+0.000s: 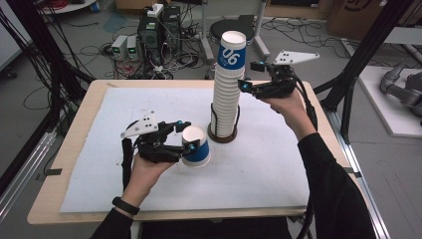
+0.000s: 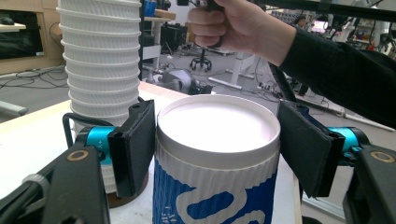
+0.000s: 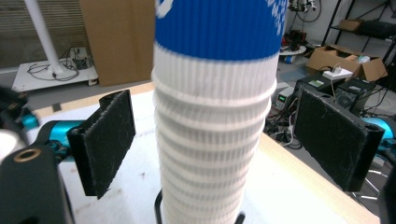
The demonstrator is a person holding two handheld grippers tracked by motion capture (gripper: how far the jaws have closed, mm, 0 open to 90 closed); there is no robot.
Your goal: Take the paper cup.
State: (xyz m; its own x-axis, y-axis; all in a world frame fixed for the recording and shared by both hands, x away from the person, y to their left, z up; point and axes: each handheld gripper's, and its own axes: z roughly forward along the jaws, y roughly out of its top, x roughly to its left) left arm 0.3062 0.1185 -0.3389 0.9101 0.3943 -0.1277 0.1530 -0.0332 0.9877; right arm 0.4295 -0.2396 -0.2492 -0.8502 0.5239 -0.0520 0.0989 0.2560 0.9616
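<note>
High view: one tall stack of paper cups (image 1: 227,94), top cup printed "06"; one single cup (image 1: 195,145) on the tabletop (image 1: 74,149).
Left gripper (image 1: 186,134) jaws clamp the single cup; right gripper (image 1: 250,75) jaws spread wide, straddling the stack untouched.

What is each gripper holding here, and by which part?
The left gripper clamps the single paper cup by its sides just below the rim. The right gripper holds nothing; its open jaws flank the cup stack without touching.

One loose cup (image 1: 195,145), one cup stack (image 1: 228,84), two hand-held grippers.
</note>
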